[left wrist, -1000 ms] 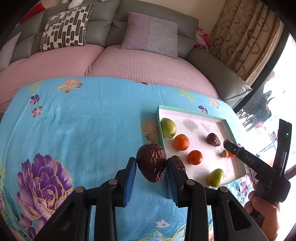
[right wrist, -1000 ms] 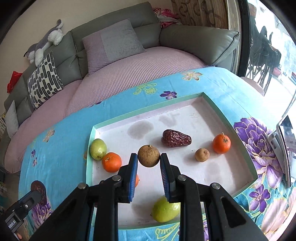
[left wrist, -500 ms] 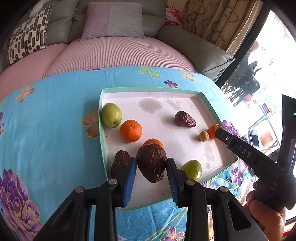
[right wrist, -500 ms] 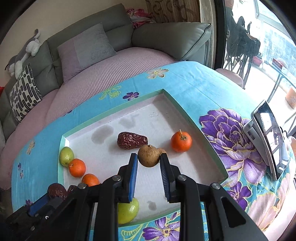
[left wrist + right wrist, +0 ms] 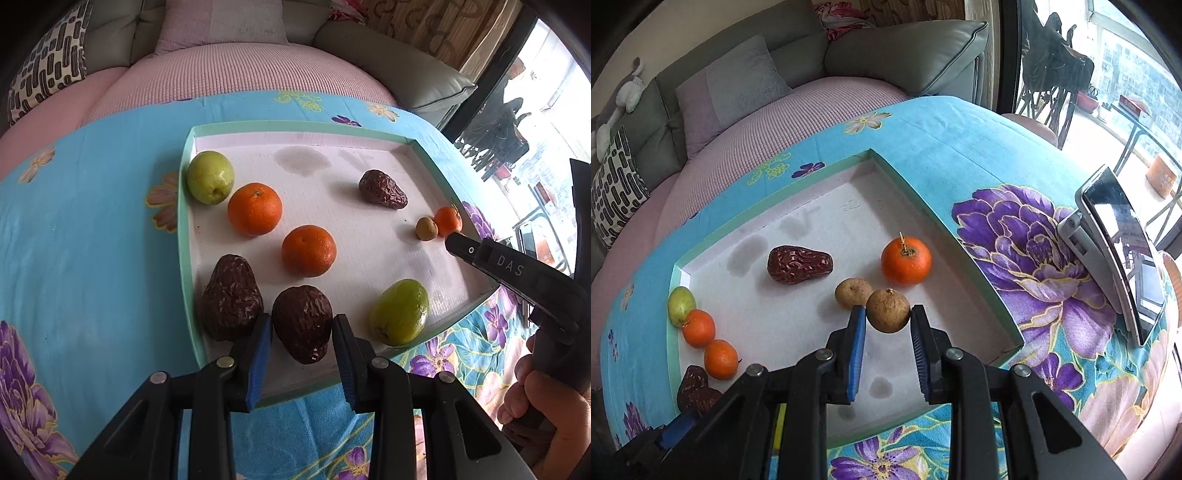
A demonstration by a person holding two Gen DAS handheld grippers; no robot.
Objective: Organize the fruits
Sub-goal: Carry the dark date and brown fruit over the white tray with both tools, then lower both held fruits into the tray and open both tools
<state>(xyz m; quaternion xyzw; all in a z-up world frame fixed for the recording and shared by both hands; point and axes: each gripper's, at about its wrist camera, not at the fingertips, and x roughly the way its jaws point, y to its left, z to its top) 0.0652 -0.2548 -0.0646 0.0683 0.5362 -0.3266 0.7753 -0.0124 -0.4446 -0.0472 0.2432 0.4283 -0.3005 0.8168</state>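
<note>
Behind the table sits a grey sofa with pink covers; the table wears a blue floral cloth (image 5: 92, 240), and on it lies a white tray (image 5: 186, 236) with a green rim.

Both hands carry fruit over the tray. The left gripper (image 5: 302, 328) is clamped on a wrinkled date (image 5: 302, 321), low over the near left corner, just beside a second date (image 5: 231, 297) already lying there. The right gripper (image 5: 888, 317) pinches a brown longan (image 5: 888, 310), close to another longan (image 5: 853, 293) and an orange (image 5: 906, 260) near the right wall.

Like seems to go with like, so each fruit should land beside its twin. I would lower each until it rests on the tray floor before easing the pads apart; round fruit rolls, so a drop from height may scatter the row. Keep the left pads clear of the lying date.

Legible writing: "DAS" on the right gripper's body, seen in the left view. A phone (image 5: 1115, 236) on a stand shows nothing readable.
</note>
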